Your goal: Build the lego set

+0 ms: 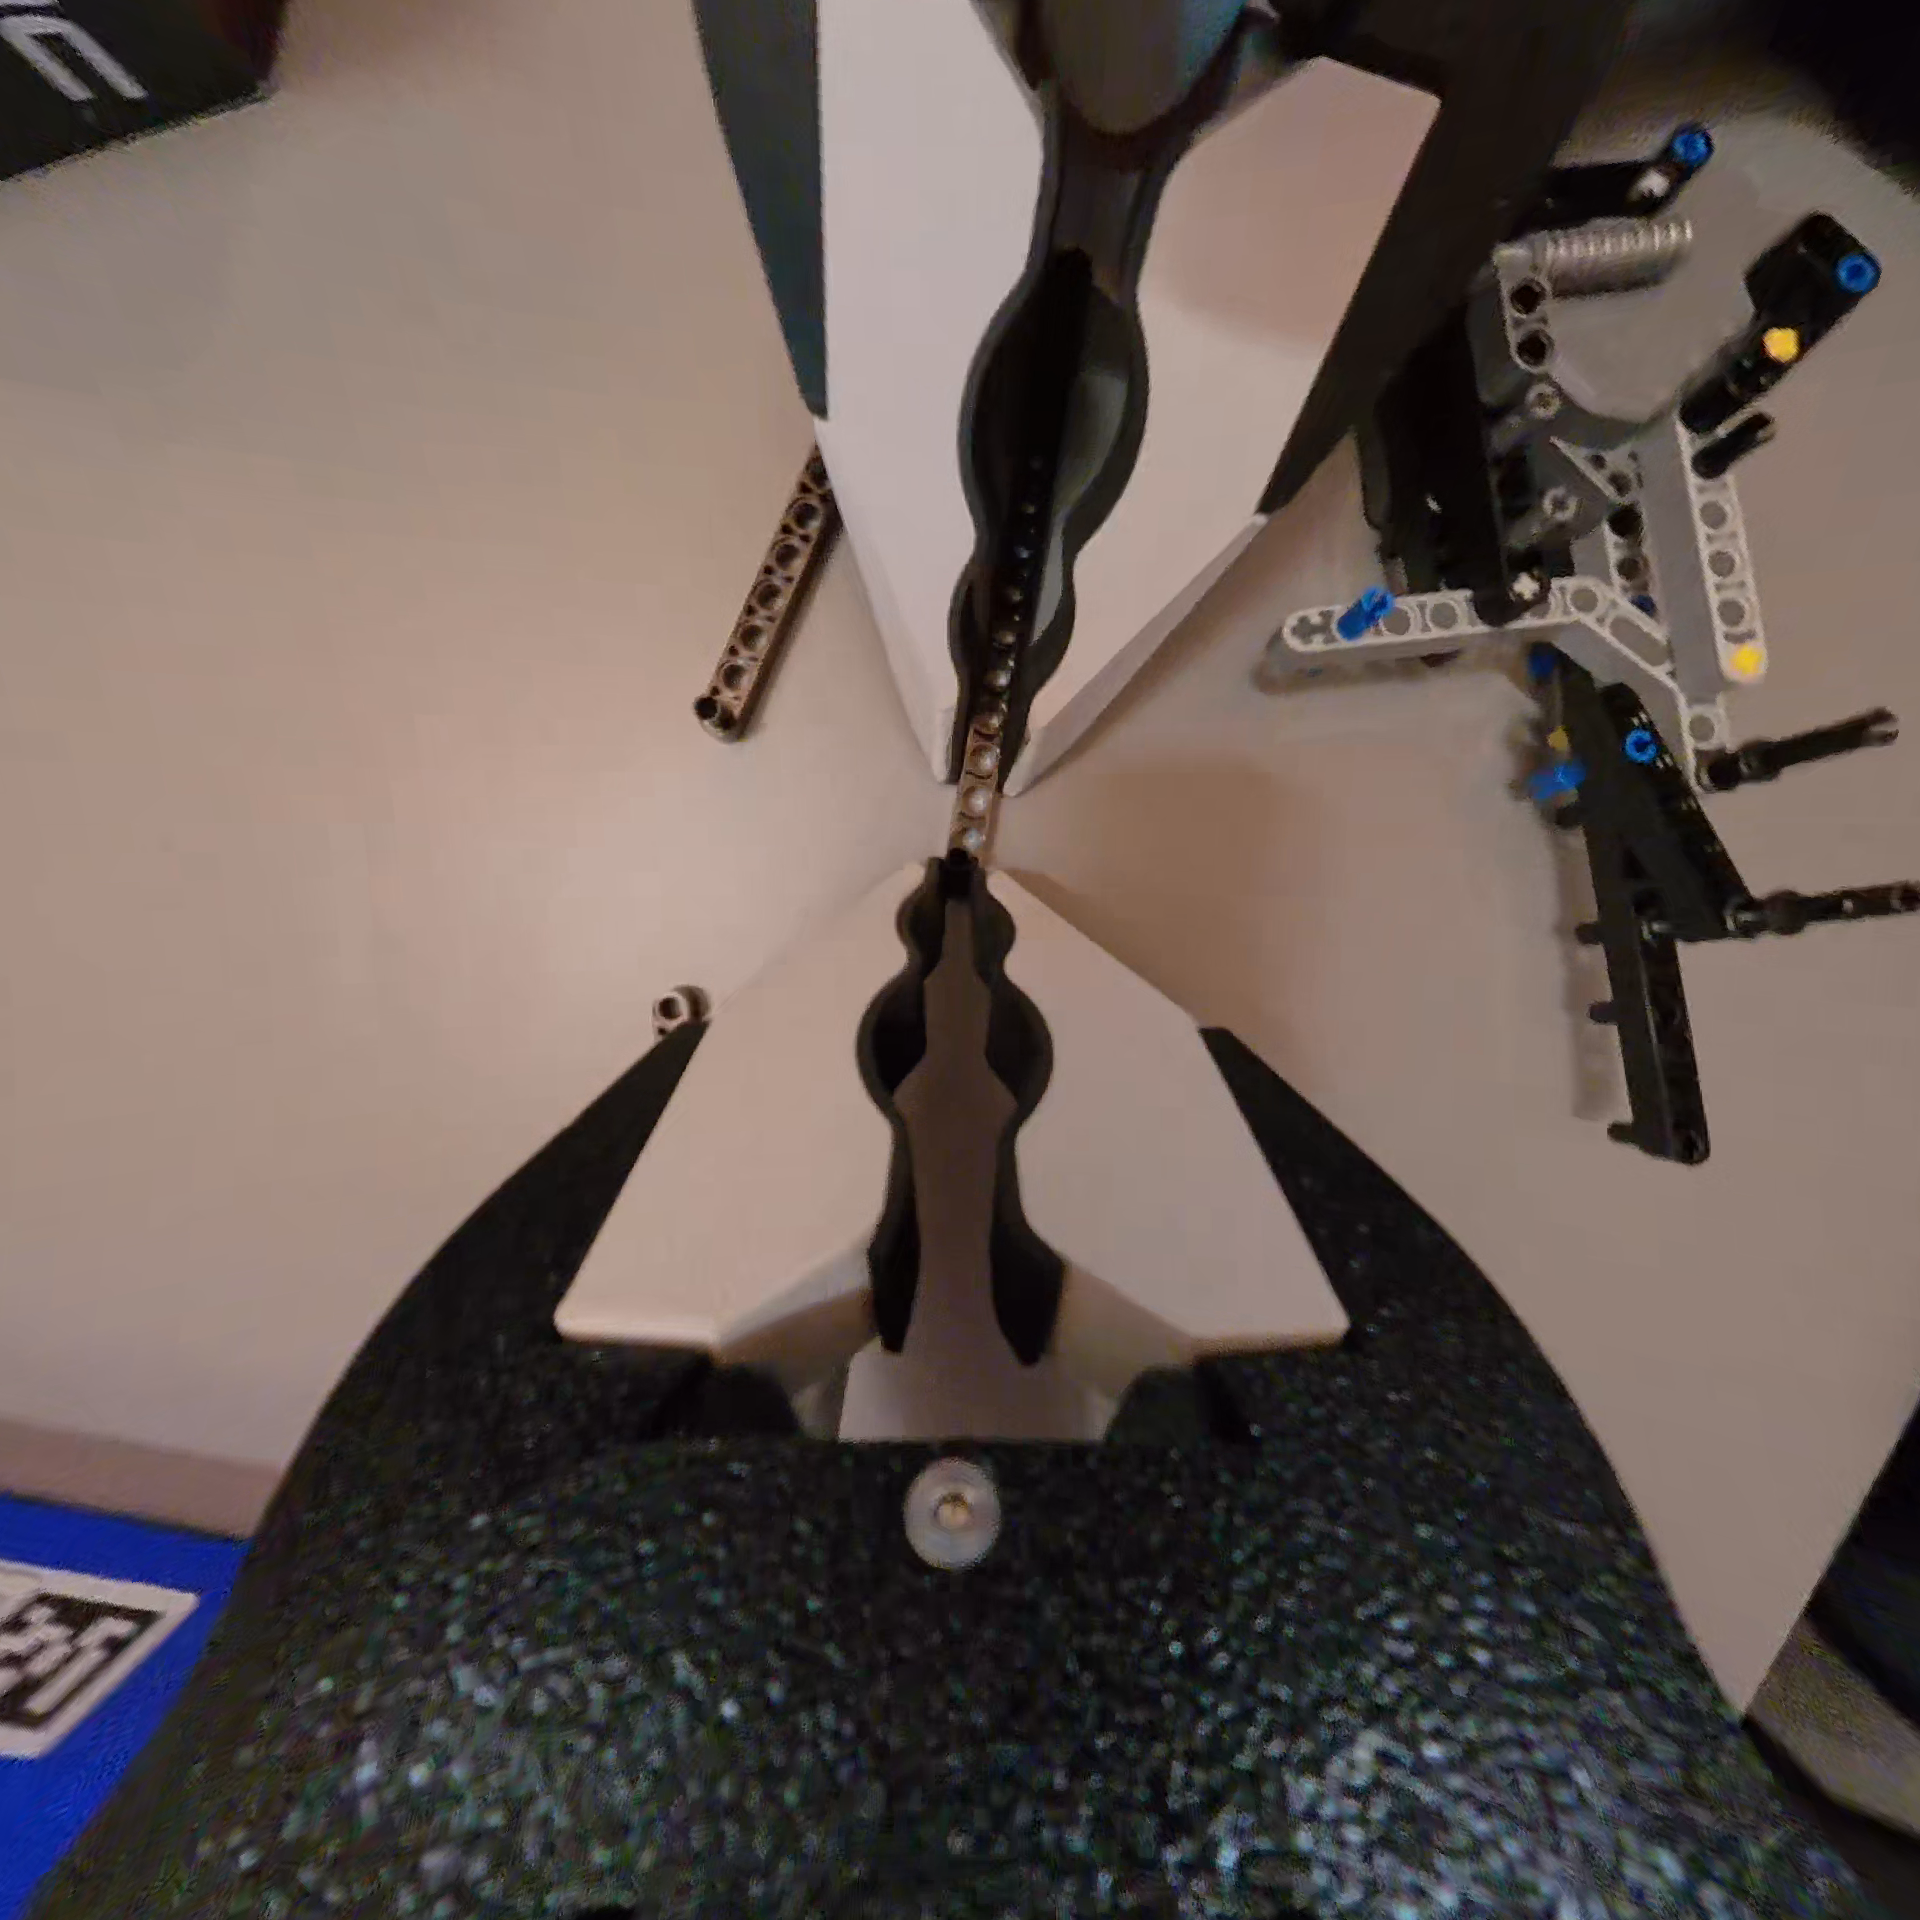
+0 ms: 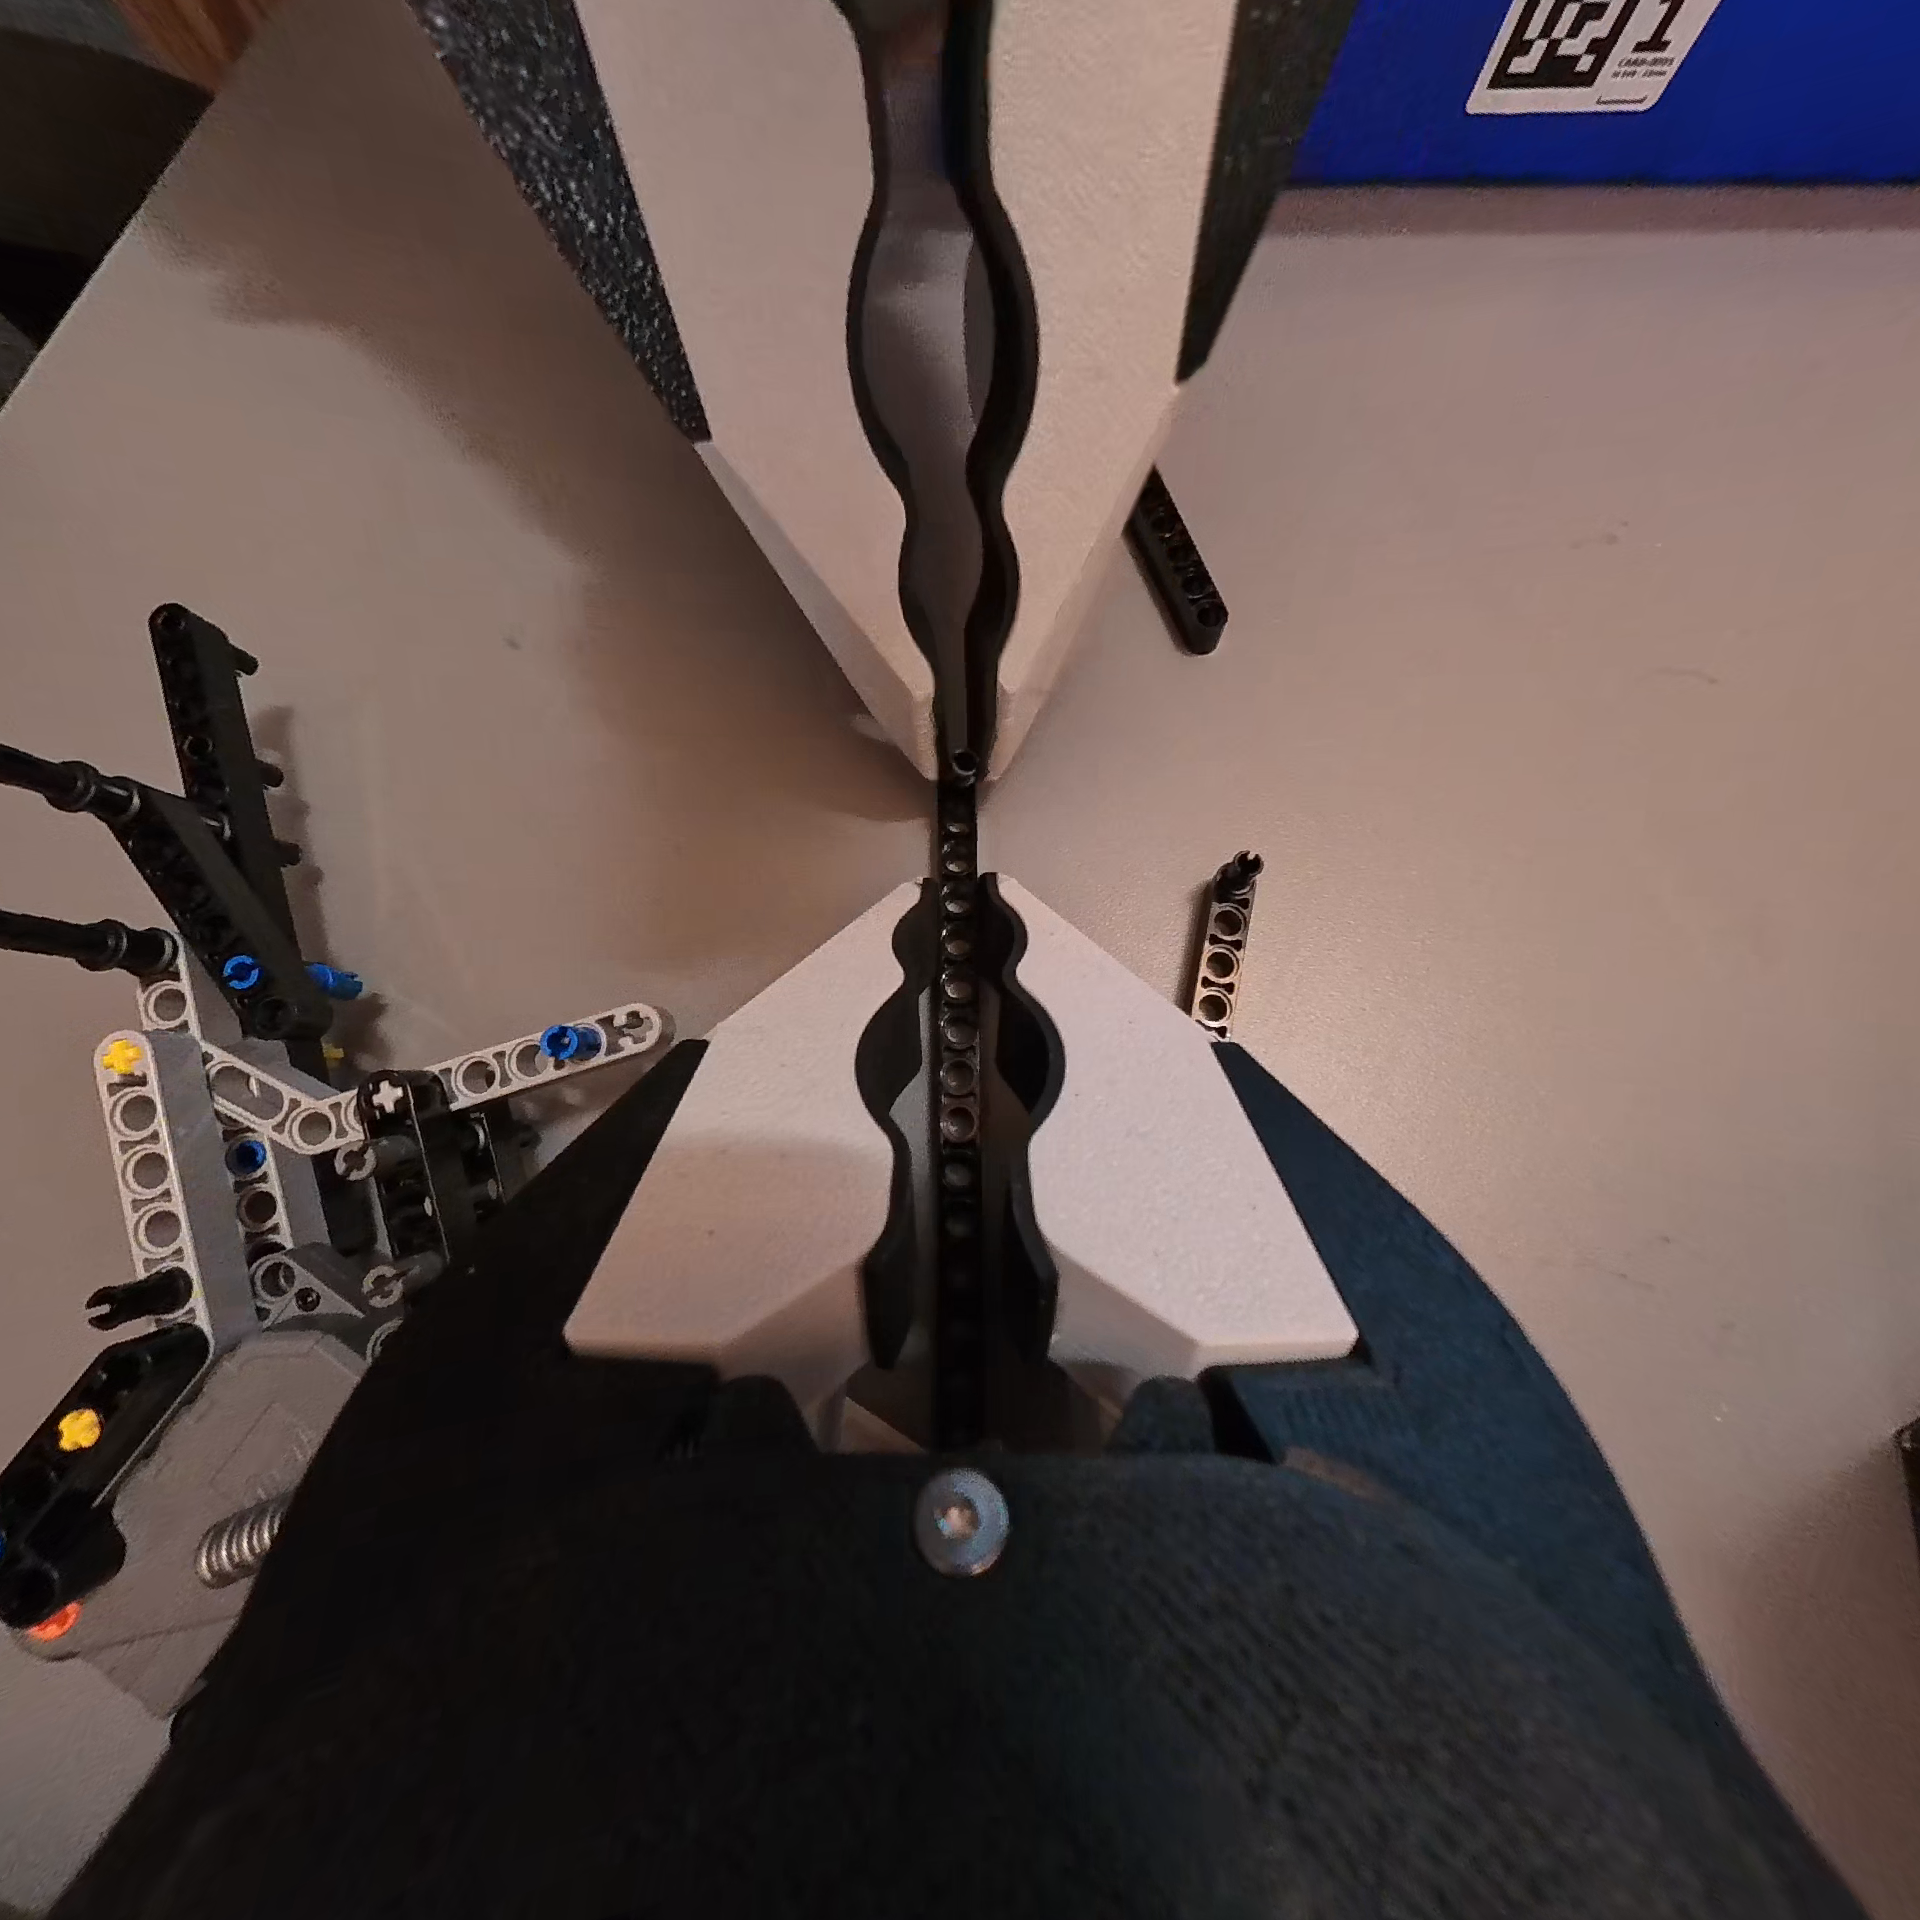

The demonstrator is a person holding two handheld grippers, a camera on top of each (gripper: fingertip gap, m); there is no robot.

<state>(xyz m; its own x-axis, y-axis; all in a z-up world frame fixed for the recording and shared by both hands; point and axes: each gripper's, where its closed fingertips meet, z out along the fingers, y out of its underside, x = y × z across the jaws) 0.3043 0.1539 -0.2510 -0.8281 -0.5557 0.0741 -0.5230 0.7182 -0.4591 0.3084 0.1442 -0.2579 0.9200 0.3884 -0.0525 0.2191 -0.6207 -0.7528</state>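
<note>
Your right gripper (image 2: 958, 883) has its jaws pinched on a long black holed beam (image 2: 957, 1039). Your left gripper (image 1: 956, 868) meets it tip to tip, jaws pressed on a small black pin (image 1: 954, 864) at the beam's free end. The half-built lego assembly (image 1: 1621, 582) sits beside the beam; a loose beam (image 1: 769, 603) lies across from it.

A smooth, matte off-white table (image 1: 364, 831) fills most of both views, lit warmly so that it takes a faint pinkish-beige tint with soft shadows. In the left wrist view, a blue board bearing a white printed marker sticker (image 1: 73, 1662) lies at 8 o'clock, and a dark box corner (image 1: 104, 83) sits at 11 o'clock. In the right wrist view, a strip of wood (image 2: 223, 42) shows at 11 o'clock.
</note>
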